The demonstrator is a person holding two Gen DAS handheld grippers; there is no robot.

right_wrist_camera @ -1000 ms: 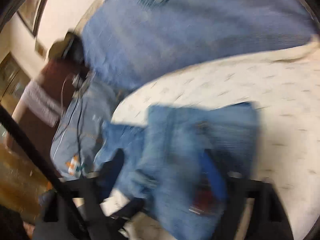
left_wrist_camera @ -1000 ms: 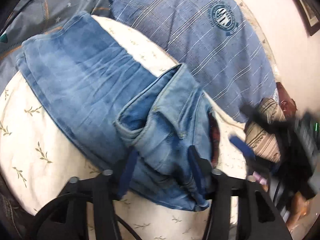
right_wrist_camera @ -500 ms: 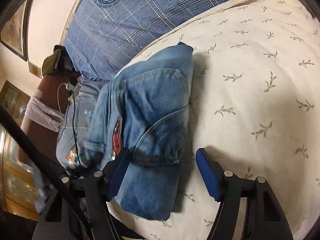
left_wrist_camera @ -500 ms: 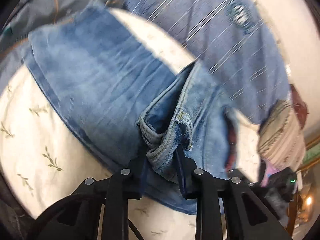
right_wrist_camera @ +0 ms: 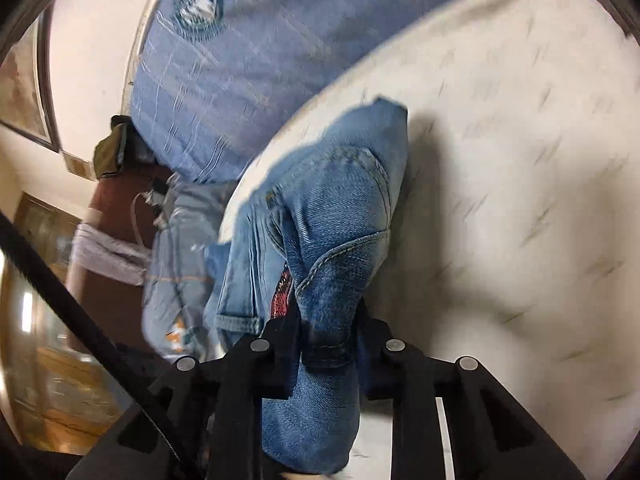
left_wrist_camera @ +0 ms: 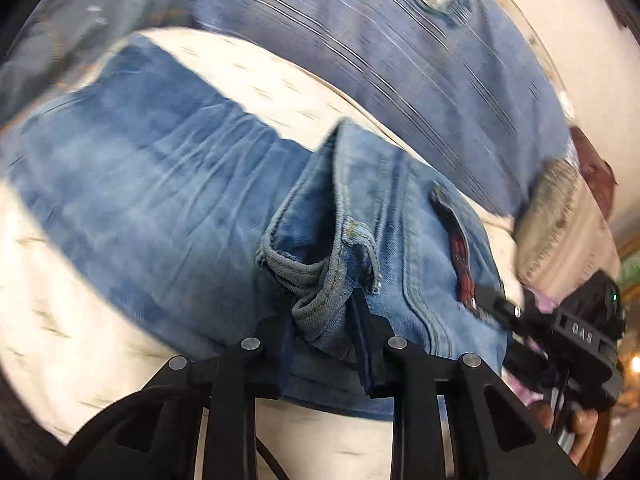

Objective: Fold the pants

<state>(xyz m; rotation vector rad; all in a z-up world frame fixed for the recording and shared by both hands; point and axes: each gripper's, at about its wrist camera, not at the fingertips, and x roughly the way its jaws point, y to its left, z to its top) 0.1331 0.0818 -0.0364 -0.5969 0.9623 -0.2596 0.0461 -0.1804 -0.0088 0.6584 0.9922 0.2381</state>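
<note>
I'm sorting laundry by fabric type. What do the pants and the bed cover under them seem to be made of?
The pants look like cotton denim, faded blue with a matte, washed finish: twill weave, tan topstitching and thick seams show at the waistband. The bed cover looks like a soft matte woven cloth, maybe cotton, cream with small printed leaf sprigs; blur leaves its weave unclear.

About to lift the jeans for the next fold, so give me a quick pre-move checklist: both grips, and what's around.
1. Left gripper shut on the jeans at the bunched waistband: ok.
2. Right gripper has just closed, pads pressing denim at the pocket end: ok.
3. Legs lying flat on the cream sheet: ok.
4. Blue striped pillow clear of the jeans: ok.
5. Grip depth of both grippers: cannot tell, views blurred.
</note>
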